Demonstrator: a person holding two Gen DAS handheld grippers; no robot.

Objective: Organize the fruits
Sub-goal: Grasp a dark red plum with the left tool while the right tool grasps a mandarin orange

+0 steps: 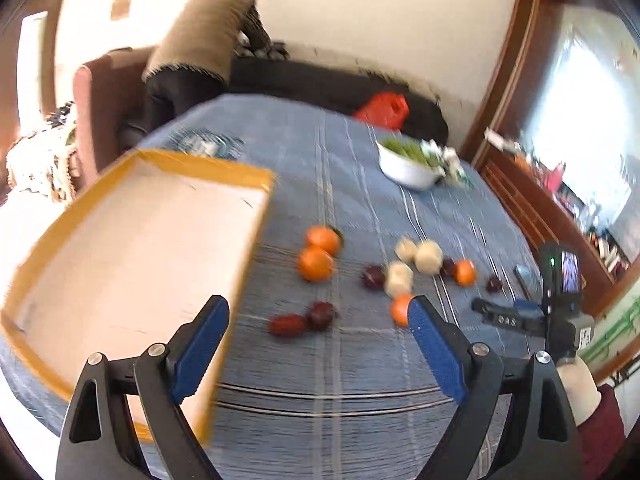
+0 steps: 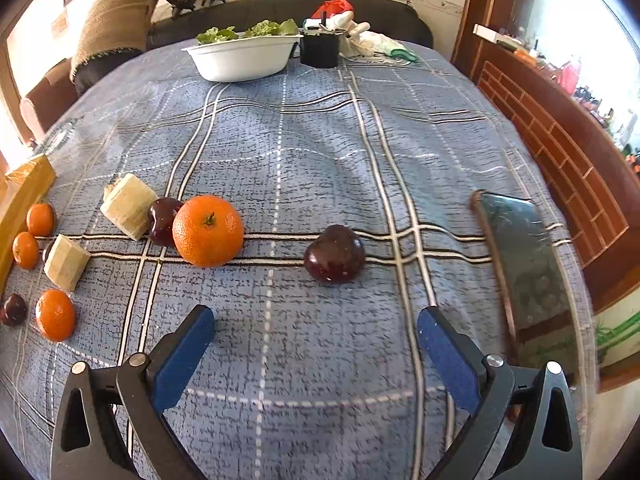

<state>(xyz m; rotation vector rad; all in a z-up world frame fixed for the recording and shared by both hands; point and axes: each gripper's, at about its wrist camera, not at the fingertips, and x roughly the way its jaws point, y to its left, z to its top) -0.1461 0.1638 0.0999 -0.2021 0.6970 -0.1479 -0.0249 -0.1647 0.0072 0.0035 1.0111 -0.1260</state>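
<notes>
Blue rubber pads frame both wrist views, and nothing lies between either pair. My right gripper (image 2: pixel 316 334) is spread wide, hanging empty over the checked tablecloth (image 2: pixel 320 152). My left gripper (image 1: pixel 318 334) is likewise spread and empty, with its view smeared by blur.

Nearest the right jaws: a dark plum (image 2: pixel 334 254), alone and clear of its neighbours. I judge this the easiest first pick. Plan: centre the jaws over it, come down until the pads straddle its widest part, close gently; the skin looks smooth and it may roll.

Next out, left: a large orange (image 2: pixel 208 230) touching a second plum (image 2: pixel 162 222) and a pale cut chunk (image 2: pixel 128 204). Separate these before gripping, or the neighbour gets nudged.

Left view: the yellow-rimmed tray (image 1: pixel 240 170) lies just beside two oranges (image 1: pixel 318 252) and appears empty, so I take it as the destination. No fruit sorted yet.

Far side: a white bowl of greens (image 2: pixel 244 58); a person bends over the sofa. Keep clear.
</notes>
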